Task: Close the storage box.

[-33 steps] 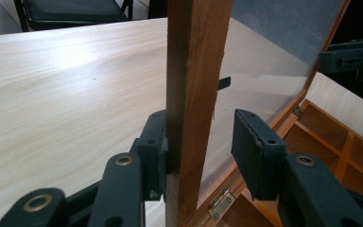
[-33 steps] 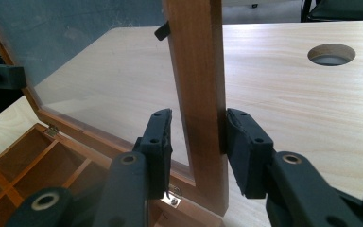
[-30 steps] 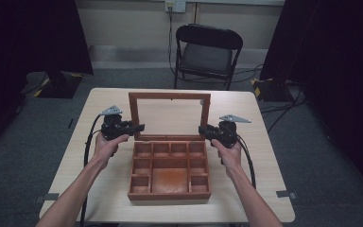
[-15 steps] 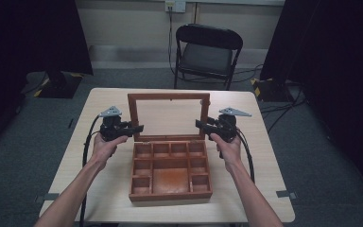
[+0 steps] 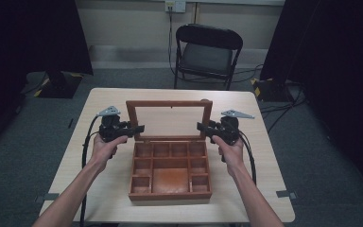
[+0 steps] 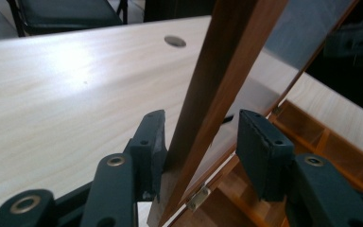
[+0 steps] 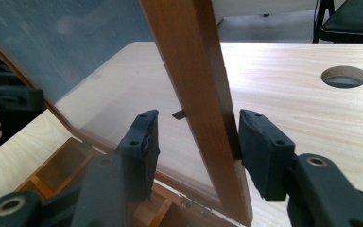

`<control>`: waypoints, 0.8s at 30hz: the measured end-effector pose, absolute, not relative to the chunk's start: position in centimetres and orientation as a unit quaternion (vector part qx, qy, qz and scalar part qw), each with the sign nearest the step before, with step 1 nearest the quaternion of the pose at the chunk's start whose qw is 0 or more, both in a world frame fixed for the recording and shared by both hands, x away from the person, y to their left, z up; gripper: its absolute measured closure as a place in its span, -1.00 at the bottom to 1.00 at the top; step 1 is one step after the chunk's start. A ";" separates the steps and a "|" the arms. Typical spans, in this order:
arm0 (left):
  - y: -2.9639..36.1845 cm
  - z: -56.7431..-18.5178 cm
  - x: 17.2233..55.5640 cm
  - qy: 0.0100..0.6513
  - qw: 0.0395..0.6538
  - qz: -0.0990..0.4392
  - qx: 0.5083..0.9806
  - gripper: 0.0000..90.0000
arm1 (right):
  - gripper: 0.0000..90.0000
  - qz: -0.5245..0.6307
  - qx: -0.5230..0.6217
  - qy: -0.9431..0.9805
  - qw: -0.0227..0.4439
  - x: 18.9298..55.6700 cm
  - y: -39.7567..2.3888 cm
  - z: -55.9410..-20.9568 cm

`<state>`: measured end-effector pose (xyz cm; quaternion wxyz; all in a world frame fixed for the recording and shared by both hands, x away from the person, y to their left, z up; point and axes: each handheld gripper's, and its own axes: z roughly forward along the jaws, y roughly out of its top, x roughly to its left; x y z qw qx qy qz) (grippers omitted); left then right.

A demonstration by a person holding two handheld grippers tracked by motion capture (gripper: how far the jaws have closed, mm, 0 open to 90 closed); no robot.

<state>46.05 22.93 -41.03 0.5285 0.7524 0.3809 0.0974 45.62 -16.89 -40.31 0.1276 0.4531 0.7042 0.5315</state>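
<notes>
Two hand-held grippers flank the raised glass lid [image 5: 169, 120] of a wooden compartment box [image 5: 170, 171] on the pale surface [image 5: 108, 189]. The left hand-held gripper [image 5: 138, 128] straddles the lid's left frame post: its outer pad [image 6: 152, 142] touches the wood, the inner pad stands clear of it, and its jaws have just been opening. The right hand-held gripper [image 5: 202, 126] straddles the right frame post the same way, outer pad [image 7: 260, 146] against the wood, inner pad [image 7: 142, 142] apart from it, so neither clamps. Between both grippers the lid stands nearly upright on its hinges, with the open tray of compartments lying just nearer the person than the jaws.
</notes>
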 end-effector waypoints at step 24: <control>22.7 -40.1 43.3 0.383 0.514 0.110 0.759 -0.10 | -0.23 0.512 0.455 0.721 0.104 44.1 -16.6 -40.5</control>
